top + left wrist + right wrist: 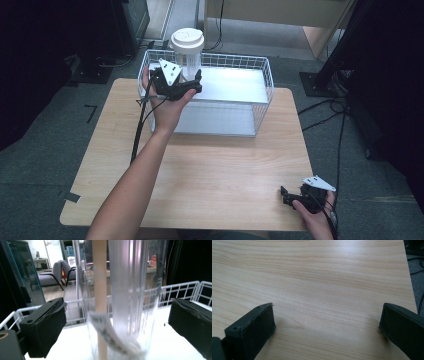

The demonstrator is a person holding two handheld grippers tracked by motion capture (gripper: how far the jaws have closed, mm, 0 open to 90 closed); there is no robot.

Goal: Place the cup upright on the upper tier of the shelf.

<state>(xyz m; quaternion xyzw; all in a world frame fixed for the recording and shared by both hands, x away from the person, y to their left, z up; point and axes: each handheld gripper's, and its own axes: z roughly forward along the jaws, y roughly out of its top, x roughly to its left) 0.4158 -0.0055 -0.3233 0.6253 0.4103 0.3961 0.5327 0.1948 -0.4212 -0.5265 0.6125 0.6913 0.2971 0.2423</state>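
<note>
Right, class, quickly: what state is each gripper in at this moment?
Left gripper: open, fingers either side of the clear cup in the wire basket, not pressing it.
Right gripper: open, holding nothing, above the table.

The high view is soft and low in detail, its far corners and right side sunk in near-black, while the table [200, 165] sits evenly lit. Light from above burns the basket [260, 95] floor to a flat white glare. In the left gripper view the clear cup [125, 302] is smeared and out of focus — bright streaks run down its wall. The right gripper view is sharper, with soft shadows beside the fingers [257, 325].
</note>
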